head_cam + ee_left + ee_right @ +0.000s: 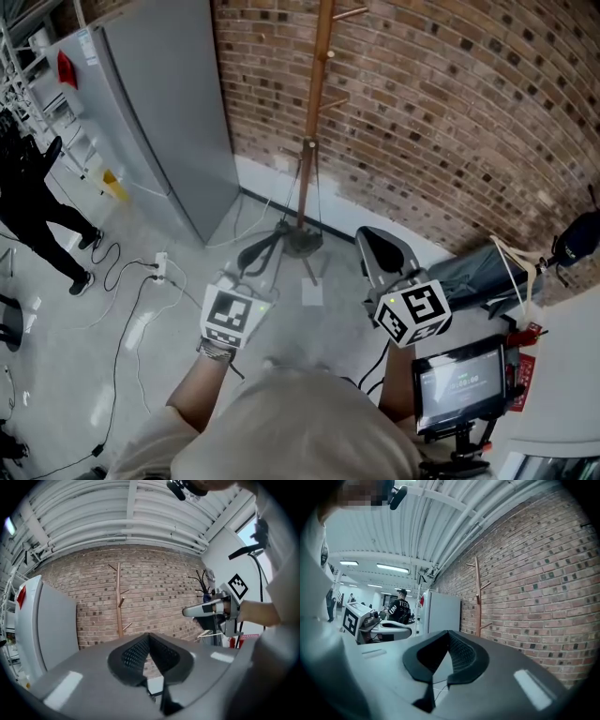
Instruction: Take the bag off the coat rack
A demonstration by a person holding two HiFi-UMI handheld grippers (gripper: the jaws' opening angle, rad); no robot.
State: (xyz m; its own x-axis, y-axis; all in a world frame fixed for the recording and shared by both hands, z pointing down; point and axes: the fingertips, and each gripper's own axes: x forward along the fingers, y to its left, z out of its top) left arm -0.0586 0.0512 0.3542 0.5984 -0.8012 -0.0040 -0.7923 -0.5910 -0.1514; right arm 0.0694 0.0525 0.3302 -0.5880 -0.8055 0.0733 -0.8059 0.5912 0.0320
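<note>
**Head view.**
- Left gripper (246,255): in your left hand, marker cube towards you. Its dark tongs point at the foot of the rack.
- Right gripper (373,239): in your right hand, level with the left one and well apart from it.
- Coat rack (314,112): a wooden pole with short pegs, standing upright on the floor (169,337) close to the far brick wall (450,103). The pegs in view are bare.
- Bag (478,270): what looks like a grey fabric bag with pale straps lies low at the right by the wall, well apart from the rack. I cannot tell more about it.
- Grey cabinet (159,103): stands at the far left against the wall.
- Power strip (159,267): on the floor, with cables running from it.
- Person in black (33,206): stands at the left edge.
- Small screen (459,380): near right.

**Left gripper view.**
- Your left tongs are pressed together tip to tip, with nothing between them.
- The rack stands straight ahead against the bricks, its pegs bare, with the cabinet to its left.
- Your right hand and its gripper come in from the right.

**Right gripper view.**
- Your right tongs are likewise closed on themselves and empty.
- The rack stands far ahead on the right, beside the brick wall.
- The cabinet is behind it to the left.
- The left gripper and the person in black are further left.
</note>
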